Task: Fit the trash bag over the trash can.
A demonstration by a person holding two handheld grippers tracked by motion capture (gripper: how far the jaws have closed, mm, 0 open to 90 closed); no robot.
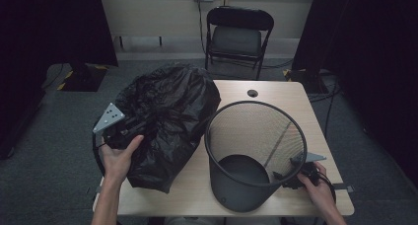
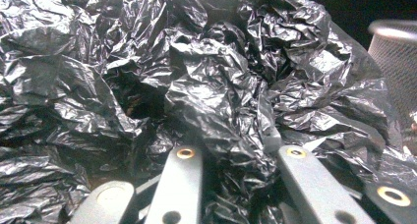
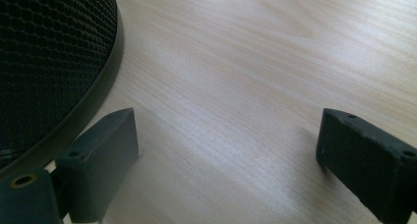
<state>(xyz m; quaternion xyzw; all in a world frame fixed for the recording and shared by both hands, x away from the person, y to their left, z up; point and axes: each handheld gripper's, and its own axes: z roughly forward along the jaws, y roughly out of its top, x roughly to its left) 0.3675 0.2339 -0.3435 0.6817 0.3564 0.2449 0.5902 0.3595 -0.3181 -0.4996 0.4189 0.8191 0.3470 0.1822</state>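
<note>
At the table's (image 1: 296,94) left side lies the black bag (image 1: 170,121), a crumpled, bulging mass whose long axis runs from the near left edge toward the far middle, its narrower end pointing back at the person. The left gripper (image 1: 129,130) is pressed into the bag's left flank, and in its own view the jaws are pinched on a fold of the plastic (image 2: 231,150). Just right of the bag, touching or nearly so, the mesh bin (image 1: 256,151) stands upright, mouth up and slightly tipped toward the camera. At the bin's lower right, the right gripper (image 1: 291,178) rests low by the base with its jaws spread wide over bare wood, holding nothing.
</note>
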